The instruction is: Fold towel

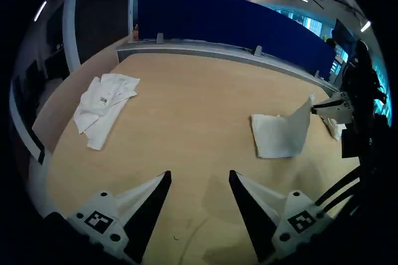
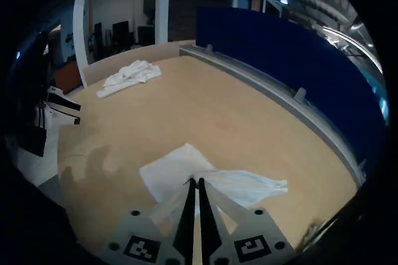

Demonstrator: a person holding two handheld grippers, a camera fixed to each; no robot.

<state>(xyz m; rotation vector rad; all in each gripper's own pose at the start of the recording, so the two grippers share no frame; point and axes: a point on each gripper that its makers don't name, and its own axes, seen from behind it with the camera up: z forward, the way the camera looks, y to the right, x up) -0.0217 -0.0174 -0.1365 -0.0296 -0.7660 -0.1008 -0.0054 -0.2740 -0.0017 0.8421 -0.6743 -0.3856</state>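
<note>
**Right gripper pinches the towel, left gripper hangs open**

The right gripper [image 2: 196, 181] has its two fingers almost fully together, and an edge of the white towel [image 2: 169, 173] is pinched between them. The towel lies on the wooden surface [image 2: 209, 111] just ahead of these fingertips. One flat part spreads ahead and to the left of the gripper, and one wrinkled part stretches to its right.

In the left gripper view, the pinched edge is lifted off the surface and stands up like a small tent. The rest of the towel lies flat on the wood.

The left gripper [image 1: 199, 174] is wide open and there is nothing between its fingers. Under the gap is bare wood. From this gripper the towel is ahead and to the right, well apart from it. The right gripper is at the far side of the towel.

A second white cloth [image 1: 104, 103], crumpled, lies ahead and to the left of the left gripper. It is near the edge of the surface and well apart from the towel. A blue partition [image 1: 234, 21] runs along the far side of the surface, ahead of both grippers.
</note>
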